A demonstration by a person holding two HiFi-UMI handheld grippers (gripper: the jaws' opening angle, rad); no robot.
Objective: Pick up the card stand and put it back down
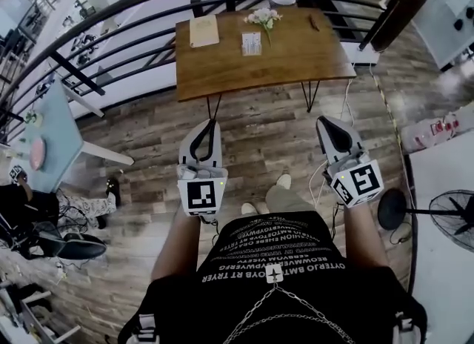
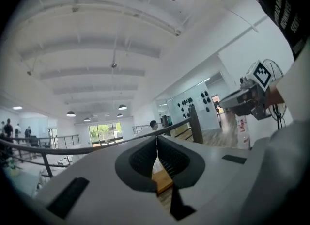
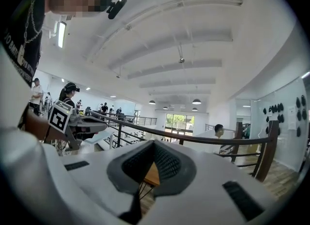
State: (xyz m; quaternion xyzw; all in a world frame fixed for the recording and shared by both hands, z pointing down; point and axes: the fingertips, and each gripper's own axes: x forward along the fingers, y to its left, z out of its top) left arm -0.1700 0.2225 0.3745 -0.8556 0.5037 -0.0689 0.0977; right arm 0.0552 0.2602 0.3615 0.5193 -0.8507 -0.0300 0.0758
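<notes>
- card stand: upper centre of the head view, upright mid-table. Small pale rectangle with print too fine to read. Looks thin and light, so I'd expect an edge pinch.
- Just above it is a flower sprig, white blooms on a green stem. To its left lies a flat tan pad. They look laid out as a desk display, with the stand facing the viewer.
- table: warm brown wood top, thin black hairpin legs, set close against the dark curved metal railing.
- left gripper: lower left of centre, white shell. Its ribbed dark pads meet on a seam and it grips nothing.
- right gripper: lower right of centre, also pressed closed and empty.
- Both aim toward the table but sit well short of it, over the plank floor. My read: the pick hasn't started, and the jaws must open first.
</notes>
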